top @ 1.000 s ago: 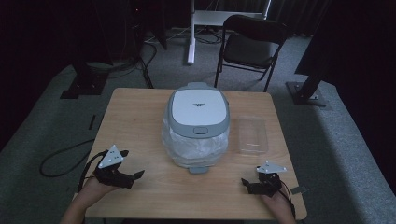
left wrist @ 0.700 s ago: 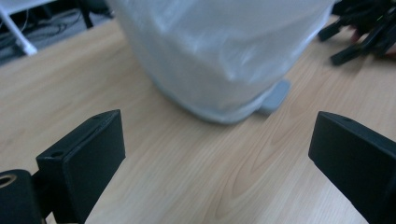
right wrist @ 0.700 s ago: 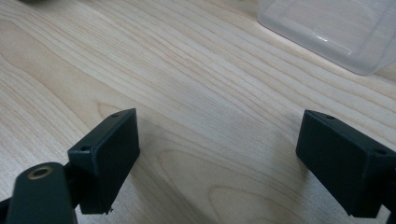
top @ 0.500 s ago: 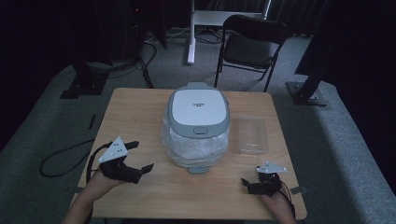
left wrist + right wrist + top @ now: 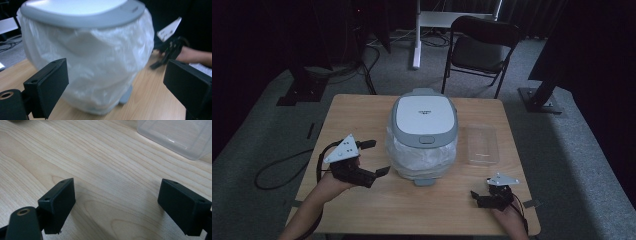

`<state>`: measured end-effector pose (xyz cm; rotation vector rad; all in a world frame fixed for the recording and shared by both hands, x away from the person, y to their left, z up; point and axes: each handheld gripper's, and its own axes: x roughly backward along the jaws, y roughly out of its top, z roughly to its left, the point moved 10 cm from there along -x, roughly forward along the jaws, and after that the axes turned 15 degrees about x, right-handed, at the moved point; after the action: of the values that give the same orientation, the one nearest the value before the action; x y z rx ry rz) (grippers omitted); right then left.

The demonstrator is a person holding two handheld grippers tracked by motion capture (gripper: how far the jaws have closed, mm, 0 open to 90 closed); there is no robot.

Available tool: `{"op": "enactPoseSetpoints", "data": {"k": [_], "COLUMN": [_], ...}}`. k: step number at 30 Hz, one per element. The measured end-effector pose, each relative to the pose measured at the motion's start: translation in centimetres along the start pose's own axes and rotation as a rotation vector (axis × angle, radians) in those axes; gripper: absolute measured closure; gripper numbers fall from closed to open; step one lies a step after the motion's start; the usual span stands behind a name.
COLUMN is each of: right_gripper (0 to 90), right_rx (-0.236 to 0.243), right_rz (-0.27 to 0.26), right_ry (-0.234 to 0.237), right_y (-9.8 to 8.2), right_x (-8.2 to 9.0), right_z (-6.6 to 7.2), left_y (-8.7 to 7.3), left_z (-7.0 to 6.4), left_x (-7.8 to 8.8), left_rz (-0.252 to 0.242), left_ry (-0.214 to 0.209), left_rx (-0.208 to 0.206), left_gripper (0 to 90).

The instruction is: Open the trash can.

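Note:
A white and grey rice cooker (image 5: 424,120) stands shut in the middle of the wooden table (image 5: 357,107). Its lower body is wrapped in a crinkled clear plastic bag (image 5: 419,160). My left gripper (image 5: 377,157) is open just left of the cooker, jaws pointing at the bagged side with a small gap left. In the left gripper view, the bag (image 5: 95,65) looms close between the open left gripper (image 5: 117,75). My right gripper (image 5: 476,199) rests open near the front right edge. In the right gripper view, bare wood lies between the open right gripper (image 5: 122,202).
A clear plastic container (image 5: 482,145) lies right of the cooker; its corner (image 5: 180,135) appears ahead of the right jaws. A black chair (image 5: 479,47) and stand bases sit on the floor beyond the table. The right gripper (image 5: 170,47) appears past the cooker.
My left gripper has lifted off the front left of the table and moved forward and right, up to the cooker's bagged side. The right gripper has stayed put.

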<state>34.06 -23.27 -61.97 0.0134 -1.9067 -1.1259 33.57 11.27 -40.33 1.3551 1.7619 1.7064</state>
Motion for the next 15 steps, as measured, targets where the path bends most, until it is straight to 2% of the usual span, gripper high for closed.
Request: {"op": "enactPoseSetpoints", "data": {"k": [2,3,4,5,6,7,8,9,10,12,13,15], "right_gripper": [14.0,14.0,14.0,14.0,14.0,14.0,14.0,14.0,14.0,14.0,14.0,14.0], "right_rx": [0.0,0.001,0.0,-0.001,-0.001,-0.001,-0.001,-0.001,-0.001,-0.001,-0.001,-0.001], "right_rz": [0.001,0.002,0.001,0.001,0.001,0.001,0.001,0.001,0.001,0.001,0.001,0.001], "right_ry": [0.0,0.0,0.0,0.0,0.0,0.0,0.0,0.0,0.0,0.0,0.0,0.0], "right_y": [0.0,0.0,0.0,0.0,0.0,0.0,0.0,0.0,0.0,0.0,0.0,0.0], "right_x": [0.0,0.0,0.0,0.0,0.0,0.0,0.0,0.0,0.0,0.0,0.0,0.0], "right_z": [0.0,0.0,0.0,0.0,0.0,0.0,0.0,0.0,0.0,0.0,0.0,0.0], "left_y": [0.4,1.0,1.0,1.7,1.7,2.3,2.3,2.9,2.9,3.4,3.9,4.1], "left_z": [-0.1,-0.5,-0.5,-0.8,-0.8,-1.0,-1.0,-1.3,-1.3,-1.5,-1.8,-1.9], "left_x": [-0.1,-0.2,-0.2,-0.4,-0.4,-0.7,-0.7,-1.1,-1.1,-1.6,-2.0,-2.3], "left_rz": [-0.011,-0.025,-0.025,-0.046,-0.046,-0.059,-0.059,-0.061,-0.061,-0.064,-0.065,-0.068], "left_ry": [-0.004,-0.02,-0.02,-0.042,-0.042,-0.045,-0.045,-0.071,-0.071,-0.08,-0.106,-0.111], "left_rx": [-0.006,-0.005,-0.005,-0.005,-0.005,-0.007,-0.007,-0.007,-0.007,-0.003,0.0,0.0], "left_gripper": [14.8,14.8,14.9,17.1,21.4,23.4,24.1,30.0,34.0,34.4,36.9,38.6]}}
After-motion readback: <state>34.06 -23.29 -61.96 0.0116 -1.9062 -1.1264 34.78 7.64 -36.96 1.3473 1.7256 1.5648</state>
